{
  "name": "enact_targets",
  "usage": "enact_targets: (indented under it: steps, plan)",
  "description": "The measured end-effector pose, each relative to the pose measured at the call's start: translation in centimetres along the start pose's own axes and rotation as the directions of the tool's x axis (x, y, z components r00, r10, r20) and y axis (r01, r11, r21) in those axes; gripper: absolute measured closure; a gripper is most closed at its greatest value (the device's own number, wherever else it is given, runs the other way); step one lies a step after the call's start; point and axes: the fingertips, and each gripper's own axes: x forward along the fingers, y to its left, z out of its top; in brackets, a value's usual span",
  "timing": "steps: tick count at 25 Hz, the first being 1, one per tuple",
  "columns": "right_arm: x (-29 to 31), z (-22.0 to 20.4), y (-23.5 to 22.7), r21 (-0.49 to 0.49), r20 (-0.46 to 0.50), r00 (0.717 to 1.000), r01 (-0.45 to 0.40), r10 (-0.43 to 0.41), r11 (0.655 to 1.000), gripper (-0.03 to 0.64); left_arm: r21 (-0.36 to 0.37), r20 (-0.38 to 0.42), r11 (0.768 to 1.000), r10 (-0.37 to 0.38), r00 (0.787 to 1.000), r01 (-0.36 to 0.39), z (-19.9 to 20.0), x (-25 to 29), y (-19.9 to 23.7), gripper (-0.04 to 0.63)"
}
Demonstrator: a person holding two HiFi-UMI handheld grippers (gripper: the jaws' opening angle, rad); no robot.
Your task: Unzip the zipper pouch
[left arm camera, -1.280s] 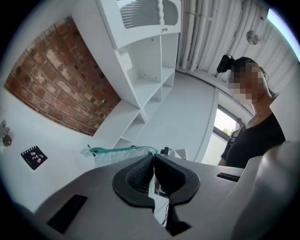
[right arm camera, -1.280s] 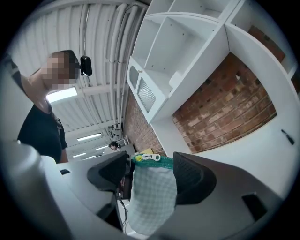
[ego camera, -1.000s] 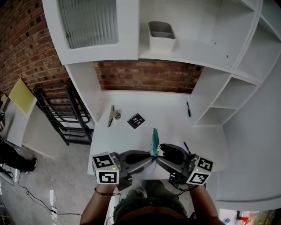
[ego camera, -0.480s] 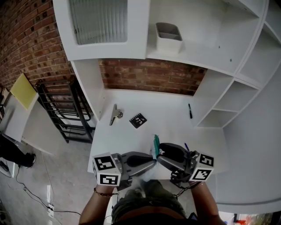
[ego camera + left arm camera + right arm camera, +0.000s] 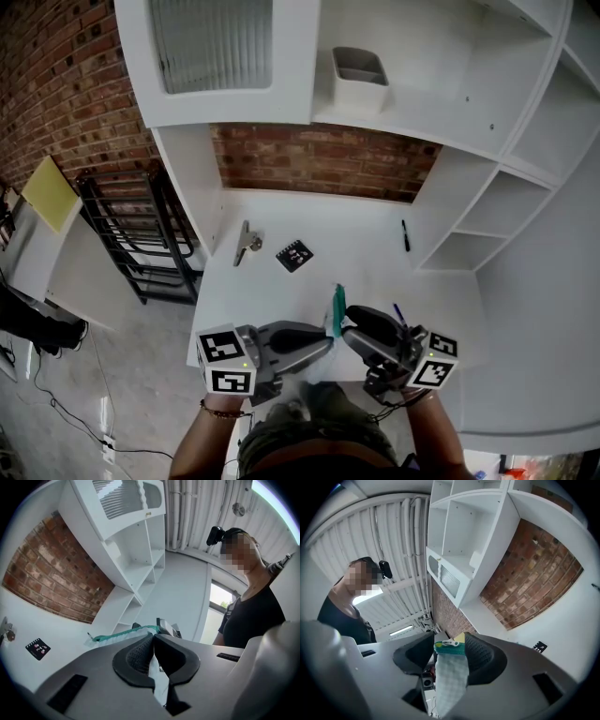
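The zipper pouch (image 5: 337, 304), white mesh with a teal zipper band, stands on edge above the desk's near edge, held between both grippers. My left gripper (image 5: 327, 339) is shut on the pouch's mesh side; in the left gripper view the fabric (image 5: 158, 679) is pinched between the pads and the teal band (image 5: 123, 634) runs off beyond the tips. My right gripper (image 5: 344, 329) faces it from the right. In the right gripper view the pouch's end (image 5: 451, 674) sits between the pads, which are shut on it, with the white zipper pull (image 5: 448, 643) on top.
On the white desk (image 5: 361, 258) lie a black card (image 5: 293, 255), a metal clip (image 5: 246, 246), a black pen (image 5: 404, 234) by the shelf unit and a blue pen (image 5: 398, 314) near the right gripper. A grey bin (image 5: 360, 68) stands on the upper shelf.
The right gripper has rolled slightly and the pouch's teal edge has shifted a little to the right. Both hands stay in place, each keeping its hold.
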Motion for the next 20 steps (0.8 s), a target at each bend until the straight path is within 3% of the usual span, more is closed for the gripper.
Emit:
enact_targets:
  steps: [9,20]
  plan:
    - [-0.5,0.8,0.7,0.094,0.076,0.995,-0.064,0.057,0.993,0.417,0.002,-0.028,1.0,0.026,0.999,-0.026,-0.7,0.1,0.2,0.588]
    - [-1.5,1.8,0.9,0.18,0.174,0.981,-0.119,0.087,0.976,0.482,0.007,-0.021,0.999,0.041,0.999,-0.041,-0.5,0.1,0.2,0.588]
